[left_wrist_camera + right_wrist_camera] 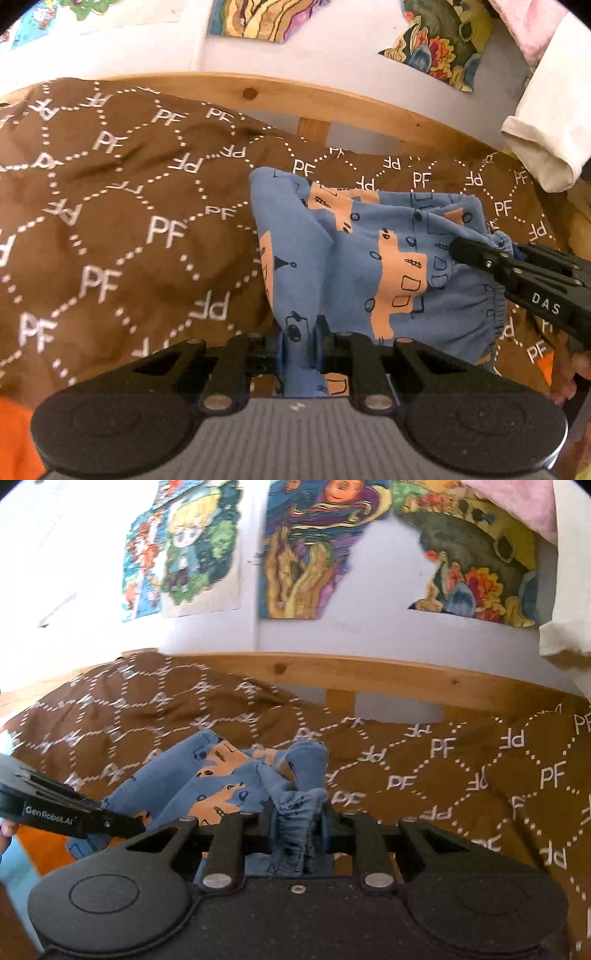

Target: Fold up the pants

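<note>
Small blue pants (pixel 369 236) with orange patches and black doodles lie rumpled on a brown bedspread. My left gripper (pixel 298 341) is shut on a pinched fold at the near edge of the pants, and cloth fills the gap between its pads. In the left wrist view my right gripper (pixel 480 253) comes in from the right and clamps the elastic waistband. The right wrist view shows the right gripper (pixel 297 821) shut on the bunched waistband of the pants (pixel 221 786), with the left gripper (pixel 138 827) at the left edge of the fabric. The held parts hang lifted off the bed.
The brown bedspread (pixel 110 221) with white "PF" hexagons covers the bed. A wooden rail (pixel 332 96) runs along the far side under a white wall with colourful pictures (pixel 291 554). A white cloth (pixel 546 140) hangs at the right. Something orange (pixel 14 424) sits at the near left.
</note>
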Action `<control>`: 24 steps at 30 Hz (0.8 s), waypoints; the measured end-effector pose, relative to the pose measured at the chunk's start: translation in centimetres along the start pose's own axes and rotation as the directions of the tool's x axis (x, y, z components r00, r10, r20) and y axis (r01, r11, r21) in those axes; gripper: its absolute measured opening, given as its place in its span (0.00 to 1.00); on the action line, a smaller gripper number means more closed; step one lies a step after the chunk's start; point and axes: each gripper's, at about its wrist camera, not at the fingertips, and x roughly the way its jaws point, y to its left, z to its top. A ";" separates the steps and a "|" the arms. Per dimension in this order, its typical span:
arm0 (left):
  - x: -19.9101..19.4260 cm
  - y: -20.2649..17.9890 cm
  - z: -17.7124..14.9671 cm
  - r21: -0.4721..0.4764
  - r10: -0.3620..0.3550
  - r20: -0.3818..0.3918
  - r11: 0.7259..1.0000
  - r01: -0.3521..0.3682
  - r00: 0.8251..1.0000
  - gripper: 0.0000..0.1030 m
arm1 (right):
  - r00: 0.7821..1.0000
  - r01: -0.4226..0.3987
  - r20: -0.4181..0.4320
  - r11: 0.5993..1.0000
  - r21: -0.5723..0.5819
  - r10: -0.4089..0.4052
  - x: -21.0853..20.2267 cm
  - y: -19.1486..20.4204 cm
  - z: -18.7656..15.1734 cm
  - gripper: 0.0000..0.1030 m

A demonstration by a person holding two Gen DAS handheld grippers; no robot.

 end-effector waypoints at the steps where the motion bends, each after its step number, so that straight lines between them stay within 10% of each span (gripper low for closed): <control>1: 0.8 0.1 0.1 -0.005 -0.008 -0.016 1.000 0.008 1.000 0.18 | 1.000 0.004 -0.014 1.000 0.021 -0.003 0.7 -0.7 -0.1 0.22; 5: 3.4 1.0 -0.6 -0.031 0.003 -0.082 1.000 -0.005 0.997 0.24 | 0.996 0.053 -0.081 0.996 0.071 -0.047 3.3 -2.6 -1.6 0.30; 16: 1.3 2.4 -1.2 -0.076 0.105 -0.032 0.991 -0.108 0.994 0.87 | 0.983 0.181 -0.033 0.979 0.093 -0.179 1.6 -3.0 -2.2 0.84; 24: -3.1 0.2 -1.1 -0.034 0.157 0.090 0.987 -0.154 0.983 1.00 | 0.974 0.201 0.085 0.976 0.087 -0.208 -4.5 -0.1 -1.7 0.99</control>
